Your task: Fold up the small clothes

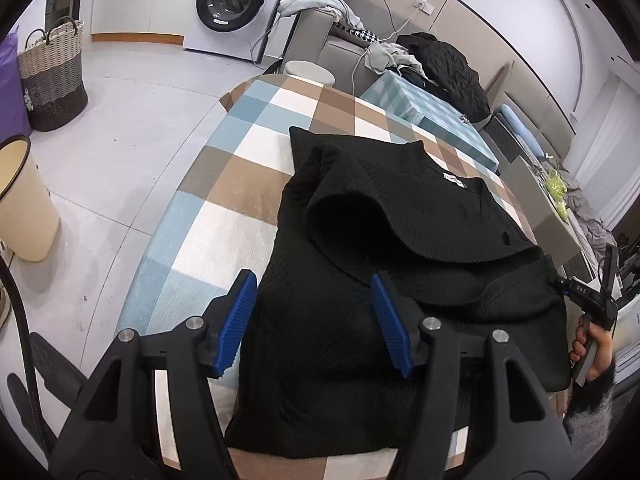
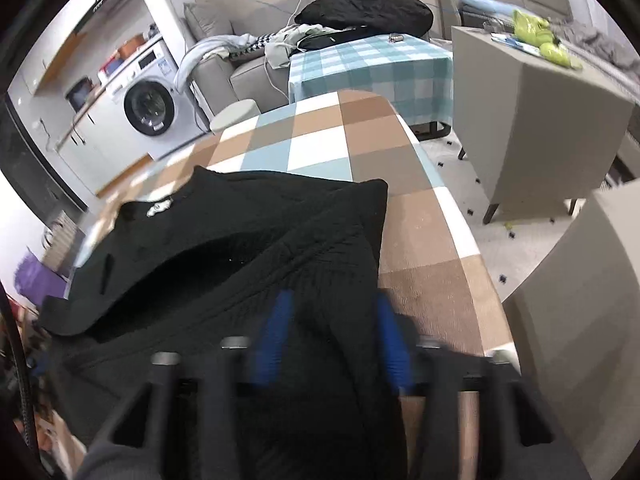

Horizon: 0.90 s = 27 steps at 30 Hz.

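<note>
You are looking at a black sweater (image 1: pixel 400 320), a matt ribbed knit with a small white woven label. It is lying on a checked tablecloth (image 1: pixel 248 184) of soft, slightly fuzzy fabric in blue, tan and white. The left gripper (image 1: pixel 314 318) is showing ridged blue rubbery pads (image 1: pixel 236 320) on matt black plastic arms with bright metal pins. Beyond, a glossy white washing machine (image 1: pixel 236 4) is standing near a coarse woven basket (image 1: pixel 52 76), and a smooth cream plastic bin (image 1: pixel 24 200) is resting on pale, faintly shiny floor tiles (image 1: pixel 132 128).
</note>
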Tool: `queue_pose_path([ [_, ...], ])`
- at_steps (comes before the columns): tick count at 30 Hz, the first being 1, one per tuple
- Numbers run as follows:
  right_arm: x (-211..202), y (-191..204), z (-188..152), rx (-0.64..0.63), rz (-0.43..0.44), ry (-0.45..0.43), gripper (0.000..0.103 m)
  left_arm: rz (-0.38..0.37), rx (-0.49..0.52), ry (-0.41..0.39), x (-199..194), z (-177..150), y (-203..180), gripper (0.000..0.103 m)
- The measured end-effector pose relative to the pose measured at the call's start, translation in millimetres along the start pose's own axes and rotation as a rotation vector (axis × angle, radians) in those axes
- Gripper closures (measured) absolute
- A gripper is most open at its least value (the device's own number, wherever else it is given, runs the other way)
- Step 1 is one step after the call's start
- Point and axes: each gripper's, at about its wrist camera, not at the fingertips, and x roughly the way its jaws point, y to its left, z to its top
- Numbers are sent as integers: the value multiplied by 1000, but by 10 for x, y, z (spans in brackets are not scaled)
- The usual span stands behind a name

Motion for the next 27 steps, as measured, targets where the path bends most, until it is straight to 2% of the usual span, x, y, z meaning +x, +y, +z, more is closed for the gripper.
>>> queue_pose_path([
  [2,-200,39,-8,-45,70,-80,97,7,1,-4,20,30,-10,47],
  [5,-557,-19,61,-10,171,-228,99,14,-3,-2,71,81,-1,47],
  [6,-652,-98,124,47,159,-285,100,14,-3,-1,88,103,2,47],
  [8,-659,-211,223,137,96,-316,100,16,-3,-3,106,123,13,47],
  [12,-332,-308,316,233,29,-199,100,18,-6,1,189,212,12,47],
  [14,-197,-300,311,246,41,-116,91,27,-1,0,225,252,11,47],
  [15,-182,-297,294,246,43,-102,88,32,1,-1,244,274,14,47],
  [17,-213,-288,239,241,60,-103,69,48,8,2,308,327,1,47],
  [19,-285,-278,163,236,71,-118,59,57,18,5,384,390,-15,47],
  [22,-329,-251,68,219,91,-94,56,72,42,15,539,516,-81,47],
  [24,-354,-223,13,207,90,-82,53,53,70,16,653,617,-168,47],
  [27,-364,-225,-51,196,76,-69,51,64,86,18,864,815,-288,47],
])
